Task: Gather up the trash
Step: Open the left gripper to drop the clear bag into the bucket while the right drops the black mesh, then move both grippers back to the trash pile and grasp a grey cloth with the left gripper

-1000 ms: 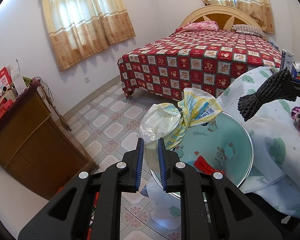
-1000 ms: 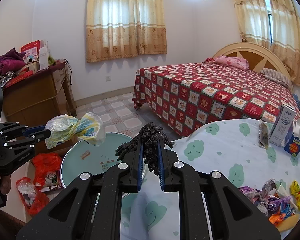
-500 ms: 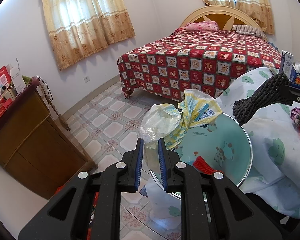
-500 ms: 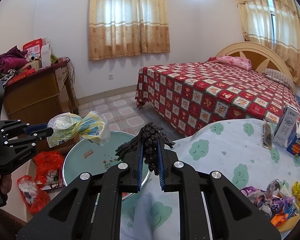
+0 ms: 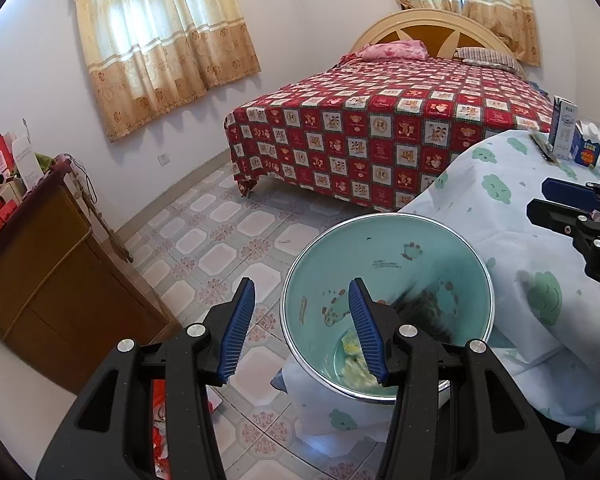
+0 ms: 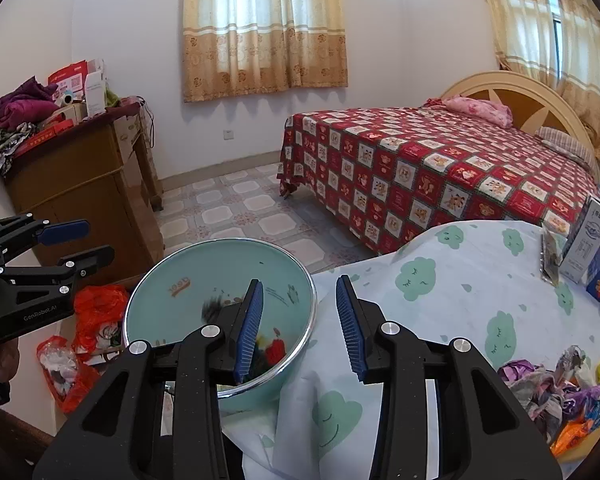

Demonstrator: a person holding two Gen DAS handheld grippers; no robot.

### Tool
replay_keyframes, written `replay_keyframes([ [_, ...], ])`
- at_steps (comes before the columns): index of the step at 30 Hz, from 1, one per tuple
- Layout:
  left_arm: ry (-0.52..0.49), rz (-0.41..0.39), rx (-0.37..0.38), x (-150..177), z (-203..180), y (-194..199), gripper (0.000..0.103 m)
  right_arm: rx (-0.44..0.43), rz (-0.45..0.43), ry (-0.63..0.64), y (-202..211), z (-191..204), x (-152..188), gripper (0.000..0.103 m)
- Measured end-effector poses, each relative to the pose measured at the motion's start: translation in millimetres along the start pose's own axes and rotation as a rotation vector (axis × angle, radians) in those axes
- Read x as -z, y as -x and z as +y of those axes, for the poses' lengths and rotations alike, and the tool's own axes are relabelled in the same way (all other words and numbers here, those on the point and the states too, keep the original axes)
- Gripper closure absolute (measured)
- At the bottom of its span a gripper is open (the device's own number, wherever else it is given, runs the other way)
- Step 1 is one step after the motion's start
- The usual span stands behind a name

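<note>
While both grippers hang over the bin, notes follow.
Hidden: bin (image 5: 384, 252) floor is partly covered by the left gripper's (image 5: 302, 326) right finger in the left view and by the right gripper's (image 6: 299, 326) left finger in the right view; the dark clump (image 5: 424, 312) is motion-blurred in both views, shape unclear.
Cut off: wrapper pile (image 6: 556, 392) runs out at the lower right of the right view; the person's hand (image 6: 4, 360) shows only as a sliver at the left edge.
Left jaws: just been opening, now spread, nothing between the pads.
Right jaws: just been opening, now spread, nothing between the pads.
Trash vs jaws: yellow wrapper (image 5: 354, 360) lies on the bin floor below the left jaws, just beside the right pad in the picture, not touched; dark clump is inside the bin, below and clear of the right jaws.
Bin: teal, metal rim, stands off the table's (image 6: 460, 292) left edge, touching the hanging cloth.
Bin contents: yellow wrapper, dark clump, a red bit (image 6: 275, 350) seen from the right view.
Table: wrapper pile at the near right corner; cartons (image 6: 592, 252) at the far right edge.
Floor: red bags (image 6: 96, 316) left of the bin, beside the cabinet (image 6: 84, 184).
</note>
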State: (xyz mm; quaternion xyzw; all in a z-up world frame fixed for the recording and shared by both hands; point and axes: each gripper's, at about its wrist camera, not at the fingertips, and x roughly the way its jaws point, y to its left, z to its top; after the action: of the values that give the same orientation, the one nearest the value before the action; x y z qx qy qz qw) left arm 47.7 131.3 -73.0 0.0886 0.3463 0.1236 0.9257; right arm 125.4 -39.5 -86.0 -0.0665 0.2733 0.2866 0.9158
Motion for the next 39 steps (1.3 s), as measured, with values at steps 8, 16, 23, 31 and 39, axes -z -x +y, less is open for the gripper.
replay_keyframes([
  [8,-0.012,0.003,0.003,0.5,-5.4,-1.7,0.049,0.019,-0.023,-0.01,15.8,-5.0,0.9,0.061],
  [16,-0.036,0.012,0.02,1.5,-15.9,-1.3,0.046,0.075,-0.076,-0.026,54.7,-25.2,0.2,0.056],
  [23,-0.107,0.0,0.074,1.0,-52.8,0.7,0.043,0.244,-0.111,-0.095,116.7,-67.6,26.2,0.053],
  [31,-0.209,-0.019,0.191,-3.6,-131.2,6.2,0.043,0.495,-0.093,-0.248,187.7,-134.9,86.8,0.047],
  [39,-0.274,-0.053,0.306,-16.7,-218.2,21.6,0.043,0.626,-0.028,-0.384,216.1,-183.8,156.6,0.046],
])
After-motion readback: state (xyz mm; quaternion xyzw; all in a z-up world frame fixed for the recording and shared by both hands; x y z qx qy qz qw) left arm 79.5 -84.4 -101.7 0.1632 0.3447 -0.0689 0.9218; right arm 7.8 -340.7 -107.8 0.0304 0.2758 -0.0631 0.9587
